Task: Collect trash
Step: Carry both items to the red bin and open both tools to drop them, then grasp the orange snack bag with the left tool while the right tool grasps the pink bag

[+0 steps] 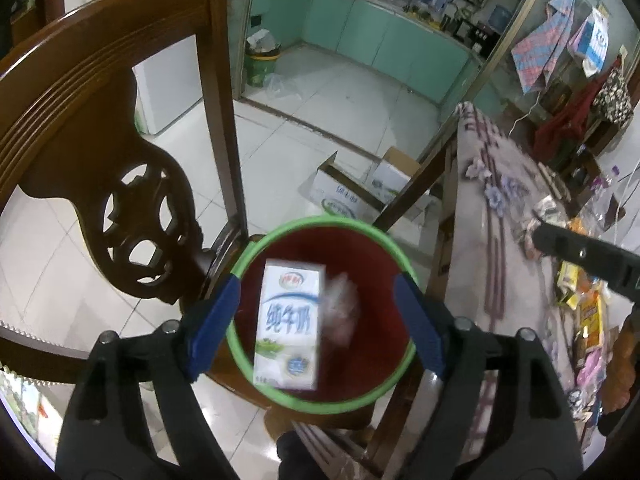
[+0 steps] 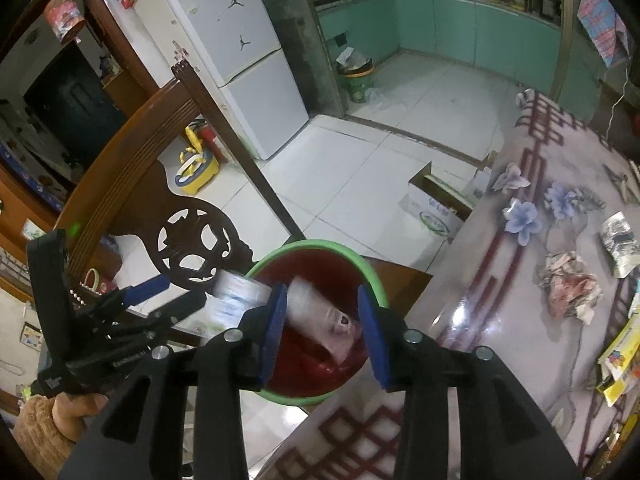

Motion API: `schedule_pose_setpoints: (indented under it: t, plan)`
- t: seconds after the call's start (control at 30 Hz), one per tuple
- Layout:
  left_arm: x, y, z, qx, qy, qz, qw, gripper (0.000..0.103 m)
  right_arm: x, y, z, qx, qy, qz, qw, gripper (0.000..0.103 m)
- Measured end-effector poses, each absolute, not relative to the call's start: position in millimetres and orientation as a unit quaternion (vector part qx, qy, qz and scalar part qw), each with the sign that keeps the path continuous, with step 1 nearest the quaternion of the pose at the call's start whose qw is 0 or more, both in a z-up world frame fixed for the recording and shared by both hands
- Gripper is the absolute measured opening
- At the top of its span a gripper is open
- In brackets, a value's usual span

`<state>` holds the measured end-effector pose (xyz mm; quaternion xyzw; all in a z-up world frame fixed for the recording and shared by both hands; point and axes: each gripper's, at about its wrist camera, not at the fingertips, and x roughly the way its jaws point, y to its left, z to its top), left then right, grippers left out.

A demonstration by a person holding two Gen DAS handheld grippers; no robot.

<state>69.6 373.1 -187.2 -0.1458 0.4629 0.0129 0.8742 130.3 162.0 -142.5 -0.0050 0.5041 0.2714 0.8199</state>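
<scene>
A red bin with a green rim (image 1: pixel 362 228) stands on a wooden chair seat beside the table. My left gripper (image 1: pixel 320 322) is open above it. A white and blue milk carton (image 1: pixel 289 322), blurred, is between the open fingers over the bin, apart from both pads. A blurred crumpled wrapper (image 1: pixel 340 312) is beside it. In the right wrist view my right gripper (image 2: pixel 326 330) is open over the same bin (image 2: pixel 320 245), with a blurred pale wrapper (image 2: pixel 324 320) between its fingers, touching neither. The carton (image 2: pixel 236 292) shows at the bin's left rim.
A carved wooden chair back (image 1: pixel 132 216) stands left of the bin. The table (image 2: pixel 520 280) with a floral cloth holds crumpled paper (image 2: pixel 570 288) and several wrappers (image 2: pixel 618 242). Open cardboard boxes (image 1: pixel 352 194) sit on the tiled floor. A fridge (image 2: pixel 240 60) stands behind.
</scene>
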Motion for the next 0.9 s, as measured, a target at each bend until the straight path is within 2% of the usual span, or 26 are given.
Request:
schedule_pose_setpoints:
  t: [0.13,0.33,0.47,0.57,0.9]
  plan:
    - [69,368,-182,-0.137,0.456,0.016,0.879,0.080,122,150,-133,-0.003,0.494,0.260,0.830,0.043]
    - [64,346,-167,-0.114,0.447,0.010,0.887,0.080,106,120,-125,0.014,0.491,0.242,0.836,0.043]
    - [59,320,-148,-0.104,0.431,-0.001,0.896,0.083,96,97,-120,0.024,0.486,0.233,0.842,0.049]
    - [54,294,-137,-0.103,0.421,-0.016,0.901,0.087,84,74,-113,0.025,0.478,0.226,0.848,0.052]
    - [29,166,-119,-0.076,0.409,-0.092,0.905,0.092,42,-44,-109,0.045,0.473,0.175,0.862,0.061]
